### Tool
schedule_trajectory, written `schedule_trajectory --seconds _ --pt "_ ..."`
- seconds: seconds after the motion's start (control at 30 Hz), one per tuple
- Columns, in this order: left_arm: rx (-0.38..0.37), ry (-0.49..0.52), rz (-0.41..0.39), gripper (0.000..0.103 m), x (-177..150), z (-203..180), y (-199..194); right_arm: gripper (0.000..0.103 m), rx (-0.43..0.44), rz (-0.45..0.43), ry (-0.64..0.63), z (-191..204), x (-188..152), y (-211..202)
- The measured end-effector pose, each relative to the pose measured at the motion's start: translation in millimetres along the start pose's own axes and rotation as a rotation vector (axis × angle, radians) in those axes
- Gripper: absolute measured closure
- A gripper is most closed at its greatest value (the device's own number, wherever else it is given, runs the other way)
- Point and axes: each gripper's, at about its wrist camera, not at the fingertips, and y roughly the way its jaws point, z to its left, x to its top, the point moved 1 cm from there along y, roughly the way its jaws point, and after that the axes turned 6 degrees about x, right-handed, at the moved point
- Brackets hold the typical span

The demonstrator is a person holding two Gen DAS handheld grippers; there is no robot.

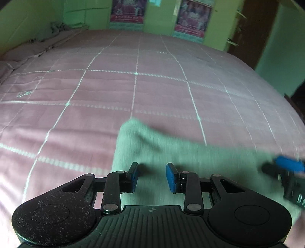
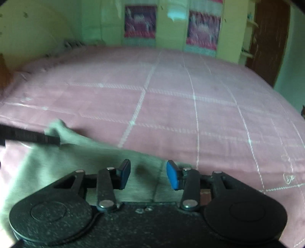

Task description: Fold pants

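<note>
Pale grey-green pants point(image 1: 171, 152) lie on the pink checked bed sheet point(image 1: 95, 91). My left gripper point(image 1: 152, 176) is open and empty, just above the pants near their left edge. The right gripper's blue pad shows at the right edge of the left wrist view point(image 1: 289, 165). In the right wrist view my right gripper point(image 2: 148, 174) is open and empty over the pants point(image 2: 76, 158), near their far edge. The left gripper's black body point(image 2: 28, 136) reaches in from the left over a raised corner of the cloth.
The bed fills both views; its sheet point(image 2: 190, 106) has white grid lines. A crumpled blanket point(image 1: 55, 28) lies at the far left corner by the green wall. Posters point(image 1: 126, 11) hang behind. A brown door point(image 2: 270, 38) stands at the right.
</note>
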Motion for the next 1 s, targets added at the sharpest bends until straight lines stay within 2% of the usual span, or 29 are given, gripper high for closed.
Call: schedule_trajectory --seconds 0.1,0.2,0.27,0.4,0.5,0.57,0.63,0.73,0.83,1.0 --pt "-0.013 0.024 0.042 0.071 -37.4 -2.0 -12.1 0.062 0.028 -0.002 -0.036 12.5 -19.1 -17.1" --pt "0.017 0.084 0.011 0.071 -69.2 -13.2 -28.0 0.061 -0.009 0.077 -0.077 12.0 -48.0 -7.1" --pt "0.01 0.109 0.003 0.07 -78.3 -18.9 -40.9 0.061 -0.025 0.075 -0.076 11.4 -52.5 -12.4" --pt "-0.018 0.057 0.008 0.07 -89.0 -18.4 -56.0 0.06 0.018 0.007 -0.062 23.4 -47.3 -48.6" --pt "-0.029 0.024 0.023 0.07 -93.4 -17.9 -56.5 0.06 -0.006 0.093 -0.113 27.7 -70.0 -37.4" --pt "-0.022 0.024 0.021 0.07 -95.9 -16.2 -61.3 0.06 -0.012 0.072 -0.137 25.5 -81.3 -36.3" --pt "-0.017 0.032 0.017 0.07 -98.9 -13.5 -62.3 0.06 -0.014 0.074 -0.115 28.2 -75.5 -44.0" --pt "-0.01 0.025 0.014 0.07 -102.1 -14.4 -63.6 0.059 -0.006 0.016 -0.064 26.8 -67.5 -60.7" --pt "0.004 0.038 0.014 0.07 -103.9 -18.2 -67.0 0.059 -0.047 0.083 -0.127 26.7 -80.0 -48.2" --pt "0.001 0.018 0.018 0.07 -106.2 -15.4 -69.7 0.057 -0.04 0.065 -0.101 31.8 -75.6 -61.3"
